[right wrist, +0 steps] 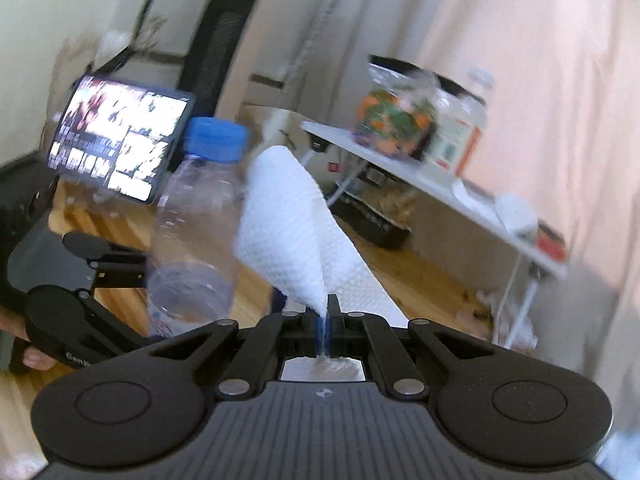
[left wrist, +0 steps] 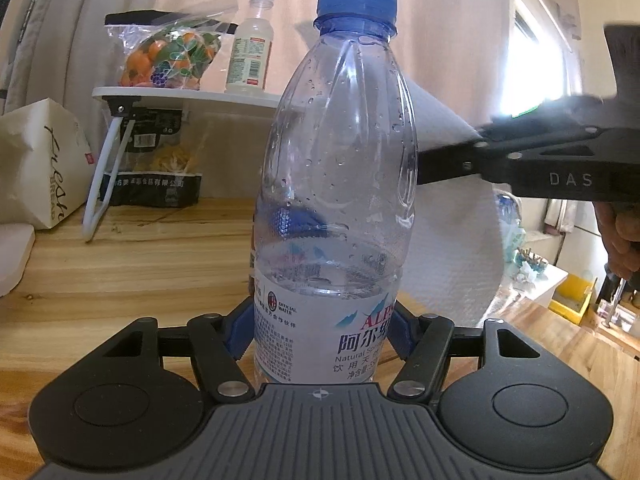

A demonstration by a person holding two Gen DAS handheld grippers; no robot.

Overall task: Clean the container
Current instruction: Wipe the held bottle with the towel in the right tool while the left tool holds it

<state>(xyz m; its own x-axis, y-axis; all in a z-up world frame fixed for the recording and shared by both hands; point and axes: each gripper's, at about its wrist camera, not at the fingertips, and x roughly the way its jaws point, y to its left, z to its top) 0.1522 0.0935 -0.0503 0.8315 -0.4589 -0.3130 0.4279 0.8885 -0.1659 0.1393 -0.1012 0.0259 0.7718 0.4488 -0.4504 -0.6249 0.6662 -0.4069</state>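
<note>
A clear plastic water bottle point(left wrist: 336, 168) with a blue cap stands upright, holding a little water and wet with droplets. My left gripper point(left wrist: 322, 332) is shut on the bottle's lower, labelled part. The bottle also shows in the right wrist view point(right wrist: 192, 232), left of centre. My right gripper point(right wrist: 328, 324) is shut on a white paper towel point(right wrist: 296, 232), which hangs up and forward, just right of the bottle. In the left wrist view the towel point(left wrist: 448, 216) sits behind the bottle, with the right gripper's arm point(left wrist: 540, 164) reaching in from the right.
A wooden tabletop point(left wrist: 140, 272) lies below. A small white shelf point(left wrist: 180, 94) behind holds a bag of fruit point(left wrist: 168, 60) and a white bottle point(left wrist: 250, 56). A paper bread bag point(left wrist: 44, 164) stands at left. A lit screen point(right wrist: 120, 144) stands behind the bottle.
</note>
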